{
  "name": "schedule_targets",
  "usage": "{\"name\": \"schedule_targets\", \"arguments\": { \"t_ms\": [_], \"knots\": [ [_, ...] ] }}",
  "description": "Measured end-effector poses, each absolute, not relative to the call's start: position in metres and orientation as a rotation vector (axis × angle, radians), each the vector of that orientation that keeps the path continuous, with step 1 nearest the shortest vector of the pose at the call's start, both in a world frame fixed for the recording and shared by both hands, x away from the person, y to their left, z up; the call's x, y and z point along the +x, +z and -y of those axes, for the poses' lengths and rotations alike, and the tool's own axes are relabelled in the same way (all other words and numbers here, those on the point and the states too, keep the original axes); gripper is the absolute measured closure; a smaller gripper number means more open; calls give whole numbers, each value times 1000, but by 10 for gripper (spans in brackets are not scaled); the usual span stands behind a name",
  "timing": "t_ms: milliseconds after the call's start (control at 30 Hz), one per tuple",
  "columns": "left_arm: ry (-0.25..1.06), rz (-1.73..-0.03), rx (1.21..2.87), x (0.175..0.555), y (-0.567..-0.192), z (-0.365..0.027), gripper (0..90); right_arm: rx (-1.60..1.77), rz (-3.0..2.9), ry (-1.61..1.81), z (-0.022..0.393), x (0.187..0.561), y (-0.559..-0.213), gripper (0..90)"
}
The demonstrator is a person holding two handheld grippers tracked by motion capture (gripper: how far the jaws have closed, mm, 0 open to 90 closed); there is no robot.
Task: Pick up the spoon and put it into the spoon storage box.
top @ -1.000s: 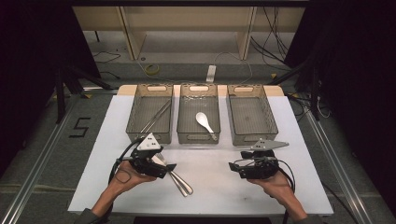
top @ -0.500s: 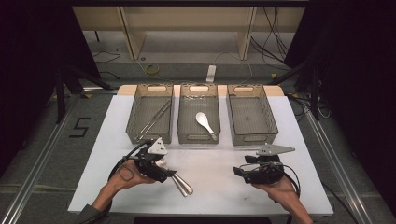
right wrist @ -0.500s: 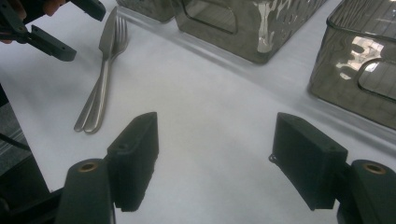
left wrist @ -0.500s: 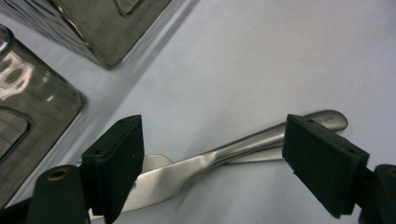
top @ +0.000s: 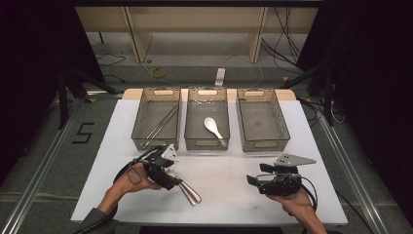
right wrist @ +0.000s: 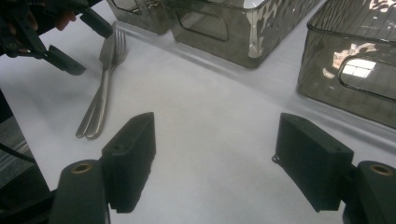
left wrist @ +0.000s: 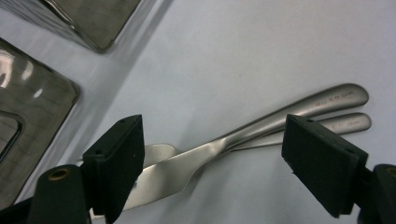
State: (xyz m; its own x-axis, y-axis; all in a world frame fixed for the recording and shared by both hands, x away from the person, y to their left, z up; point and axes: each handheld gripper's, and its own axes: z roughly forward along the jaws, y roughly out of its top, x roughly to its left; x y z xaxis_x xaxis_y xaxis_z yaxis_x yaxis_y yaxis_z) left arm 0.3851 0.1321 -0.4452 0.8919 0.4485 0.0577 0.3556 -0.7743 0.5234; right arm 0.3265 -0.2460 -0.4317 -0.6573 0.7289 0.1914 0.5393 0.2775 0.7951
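Note:
A steel knife (left wrist: 261,123) and a fork (left wrist: 348,122) lie side by side on the white table (top: 224,165), handles toward the front edge. In the high view this cutlery (top: 189,193) lies at the front left. My left gripper (left wrist: 219,163) is open low over it, with one jaw on either side of the blade end and neither pad touching. It is also seen from above (top: 174,179). My right gripper (top: 255,174) hovers open at the front right, nothing between its fingers (right wrist: 219,158). From there the knife and fork (right wrist: 105,88) lie far left.
Three grey mesh bins stand in a row at the back. The left bin (top: 157,141) holds long metal sticks, the middle bin (top: 207,144) a white spoon (top: 213,126), and nothing shows in the right bin (top: 263,145). Dark floor and cables surround the table.
My left gripper has shifted slightly right and down onto the knife and fork. The right gripper has drifted a little toward the front edge. The cutlery has not moved.

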Motion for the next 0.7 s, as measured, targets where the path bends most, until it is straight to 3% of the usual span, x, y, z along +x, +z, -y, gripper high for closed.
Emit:
{"name": "schedule_targets", "arguments": {
  "t_ms": [700],
  "knots": [
    [234, -486, 2704, 393, -459, -122, 221, 1172, -2348, 1321, 245, 324, -434, 282]
  ]
}}
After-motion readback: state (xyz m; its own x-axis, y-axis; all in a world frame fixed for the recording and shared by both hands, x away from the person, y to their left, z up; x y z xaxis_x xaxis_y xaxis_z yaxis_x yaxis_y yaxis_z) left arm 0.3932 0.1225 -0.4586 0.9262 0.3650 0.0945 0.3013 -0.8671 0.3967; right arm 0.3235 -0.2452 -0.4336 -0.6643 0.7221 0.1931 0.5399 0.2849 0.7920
